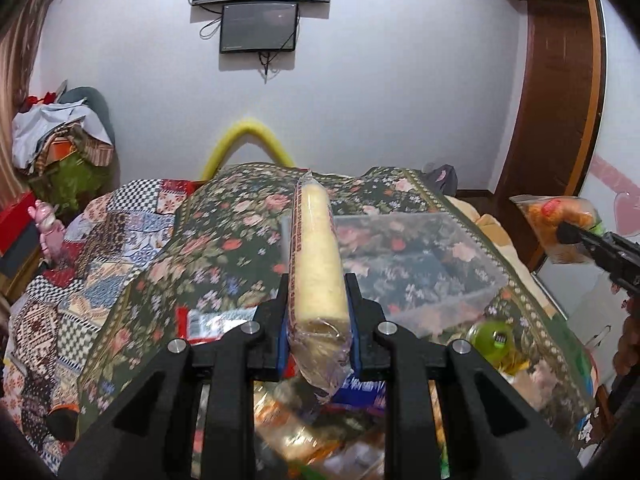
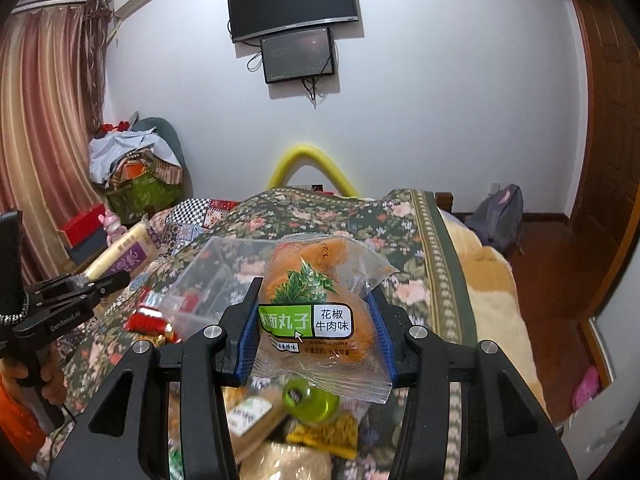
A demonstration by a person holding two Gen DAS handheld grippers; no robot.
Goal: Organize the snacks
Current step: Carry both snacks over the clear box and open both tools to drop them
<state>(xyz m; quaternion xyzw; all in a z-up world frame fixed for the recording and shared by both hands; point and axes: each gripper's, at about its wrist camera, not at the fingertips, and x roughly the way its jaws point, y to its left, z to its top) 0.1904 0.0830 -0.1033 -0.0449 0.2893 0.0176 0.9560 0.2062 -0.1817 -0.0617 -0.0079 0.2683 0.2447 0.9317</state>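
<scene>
A clear plastic bin [image 1: 416, 264] sits on the floral bedspread [image 1: 224, 248], its top open and its inside bare, so there is room to reach in from above. In front of it the cover is crowded — a loose pile of snack packets [image 2: 280, 420], a green-capped container [image 2: 310, 398] and red wrappers [image 2: 150, 320] lie close together below both grippers. The left gripper [image 1: 318, 300] holds a long cream-coloured roll [image 1: 316, 248] that juts forward over the bin's left wall. The right gripper [image 2: 316, 320] carries an orange snack bag [image 2: 316, 300] — raised above the pile. To the left, open patchwork quilt [image 1: 92, 248] offers free surface.
</scene>
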